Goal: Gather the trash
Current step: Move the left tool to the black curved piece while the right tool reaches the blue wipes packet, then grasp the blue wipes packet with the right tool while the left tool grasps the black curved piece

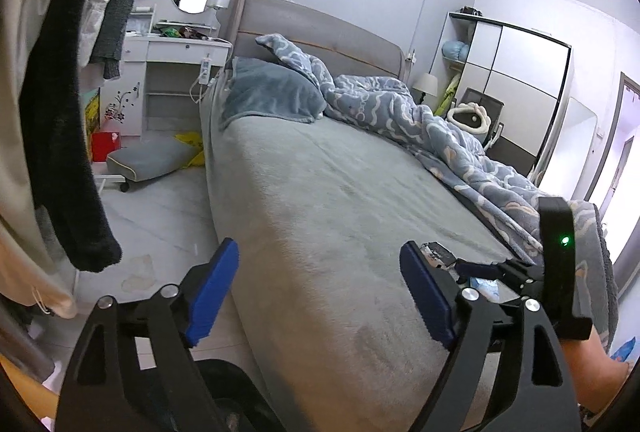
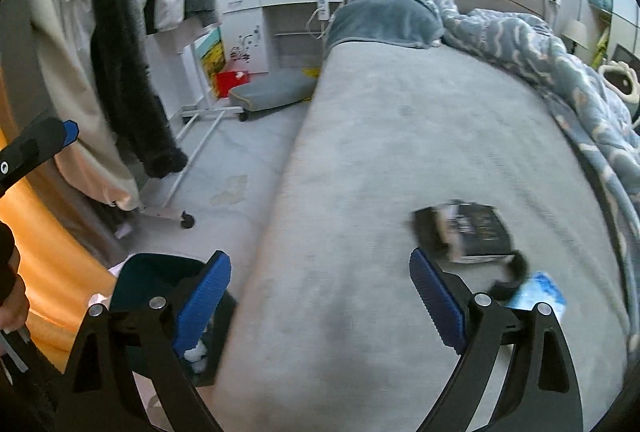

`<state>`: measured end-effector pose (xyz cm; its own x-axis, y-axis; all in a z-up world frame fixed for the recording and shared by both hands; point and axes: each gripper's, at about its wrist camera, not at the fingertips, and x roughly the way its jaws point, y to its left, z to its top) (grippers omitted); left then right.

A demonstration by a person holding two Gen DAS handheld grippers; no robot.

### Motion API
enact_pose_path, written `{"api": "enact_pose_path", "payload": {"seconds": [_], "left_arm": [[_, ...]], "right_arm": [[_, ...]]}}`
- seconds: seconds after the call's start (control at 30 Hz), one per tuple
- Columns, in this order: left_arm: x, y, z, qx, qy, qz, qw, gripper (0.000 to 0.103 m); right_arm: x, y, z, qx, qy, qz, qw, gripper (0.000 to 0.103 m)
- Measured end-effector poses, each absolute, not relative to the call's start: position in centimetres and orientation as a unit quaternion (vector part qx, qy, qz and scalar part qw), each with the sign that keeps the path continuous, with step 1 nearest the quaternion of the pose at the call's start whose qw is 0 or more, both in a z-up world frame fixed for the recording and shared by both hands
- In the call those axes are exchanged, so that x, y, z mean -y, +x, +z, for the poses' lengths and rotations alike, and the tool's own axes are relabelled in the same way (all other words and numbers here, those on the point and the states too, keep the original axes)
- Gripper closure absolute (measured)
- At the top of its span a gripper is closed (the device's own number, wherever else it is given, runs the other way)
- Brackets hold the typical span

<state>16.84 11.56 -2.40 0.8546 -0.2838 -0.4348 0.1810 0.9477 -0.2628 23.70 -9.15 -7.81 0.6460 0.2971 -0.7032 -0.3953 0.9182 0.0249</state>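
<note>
Bedroom, grey bed: right gripper hangs spread and empty, left gripper likewise. Black bin sits below left; dark packet and blue wrapper lie ahead. Best approach: low, straddling the packet.

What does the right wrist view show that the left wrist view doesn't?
Only right wrist: a dark bin beside the bed holding white scraps, and the whole dark packet on the sheet. Only left wrist: the wardrobe and the right gripper. Both: the grey bed, patterned quilt, hanging clothes, and a blue-white wrapper.
</note>
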Motion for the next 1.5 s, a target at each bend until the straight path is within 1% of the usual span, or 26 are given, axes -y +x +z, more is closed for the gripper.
{"api": "enact_pose_path", "payload": {"seconds": [0.13,0.23,0.43,0.57,0.77,0.87,0.93,1.2,1.5], "left_arm": [[-10.0,18.2,-3.0,-0.253,-0.088,-0.141,0.953,0.011],[-8.7,19.6,-4.1,-0.271,-0.071,-0.155,0.947,0.01],[-6.0,22.4,-5.4,-0.293,-0.044,-0.177,0.939,0.009],[-4.3,24.2,-6.5,-0.301,-0.03,-0.194,0.933,0.008],[-2.5,26.7,-8.4,-0.327,-0.038,-0.22,0.918,0.007],[-1.5,27.2,-9.2,-0.336,-0.027,-0.232,0.912,0.007],[-0.8,27.5,-9.6,-0.34,-0.019,-0.242,0.909,0.007],[1.2,28.8,-10.0,-0.337,-0.021,-0.276,0.9,0.007],[4.4,30.0,-11.8,-0.347,0.022,-0.303,0.887,0.007]], "right_arm": [[11.5,23.8,-7.6,-0.366,-0.085,0.196,0.906,0.008],[13.6,23.9,-7.3,-0.359,-0.108,0.205,0.904,0.004],[17.5,24.8,-7.7,-0.354,-0.114,0.198,0.907,0.004],[19.9,25.7,-8.8,-0.367,-0.11,0.201,0.902,0.003],[22.9,26.8,-10.2,-0.379,-0.107,0.221,0.892,0.003],[23.4,27.0,-10.6,-0.388,-0.097,0.254,0.881,0.003],[23.5,26.8,-11.0,-0.391,-0.111,0.265,0.874,0.003],[24.7,26.5,-12.4,-0.382,-0.118,0.275,0.874,0.003],[26.1,28.1,-13.2,-0.387,-0.081,0.292,0.871,0.003]]}}
